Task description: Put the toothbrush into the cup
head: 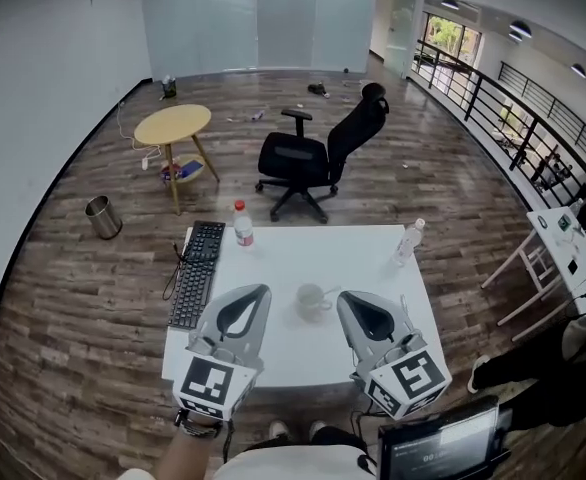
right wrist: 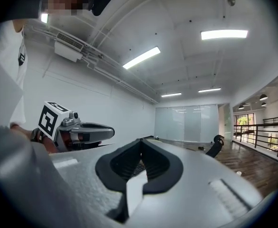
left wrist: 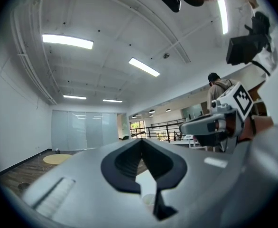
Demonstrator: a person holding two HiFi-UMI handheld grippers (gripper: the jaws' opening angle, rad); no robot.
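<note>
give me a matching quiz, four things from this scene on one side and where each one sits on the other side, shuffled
Things:
1. cup
2. keyboard
3. red-capped bottle
4. office chair

Places:
A. on the floor past the table
B. along the table's left edge
C. near the table's middle
D. upright by the keyboard's far end

Pairs: 1-C, 2-B, 3-D, 4-A

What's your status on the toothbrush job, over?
Left tongs and right tongs shut, empty, above table. Cup upright between them, no toothbrush in it. Toothbrush itself not made out. Nothing blocking the cup.
</note>
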